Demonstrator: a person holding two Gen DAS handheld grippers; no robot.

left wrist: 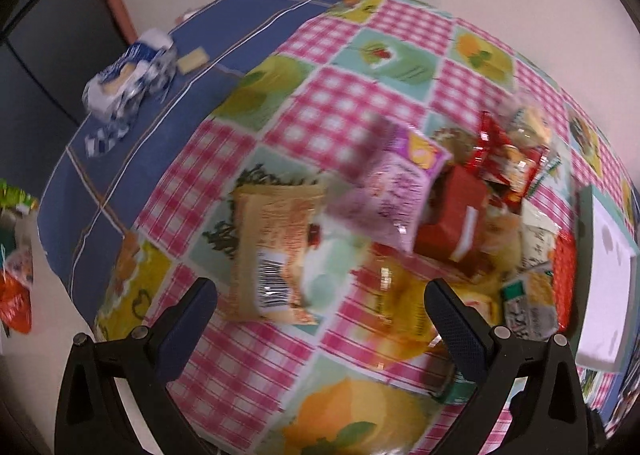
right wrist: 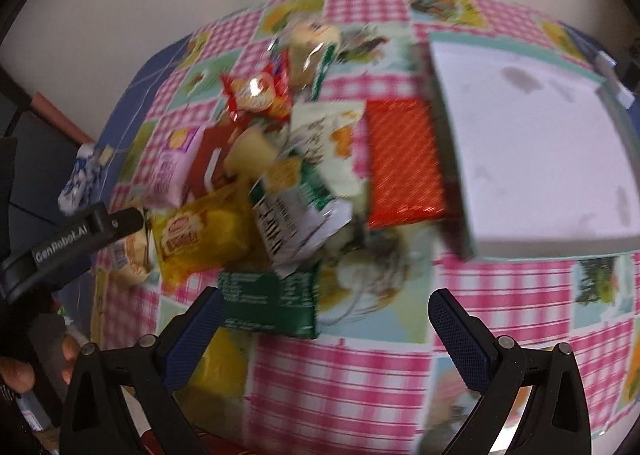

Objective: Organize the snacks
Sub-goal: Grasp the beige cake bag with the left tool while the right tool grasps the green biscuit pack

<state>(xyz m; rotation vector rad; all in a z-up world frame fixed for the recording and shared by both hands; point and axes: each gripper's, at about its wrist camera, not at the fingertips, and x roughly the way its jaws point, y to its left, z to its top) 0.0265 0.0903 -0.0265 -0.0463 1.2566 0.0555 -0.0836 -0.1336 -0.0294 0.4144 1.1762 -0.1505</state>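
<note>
Both grippers hang over the checkered tablecloth with jaws spread wide and nothing between them. The left gripper has a tan snack packet lying flat just ahead of its left finger. The right gripper has a dark green packet right by its left fingertip, the snack pile behind it, and a white box off to the right.

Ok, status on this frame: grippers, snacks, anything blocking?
Left hand-held gripper open, empty, over tan packet. Right hand-held gripper open, empty, near green packet. Snack pile unsorted beside white box. Nothing blocking.
</note>
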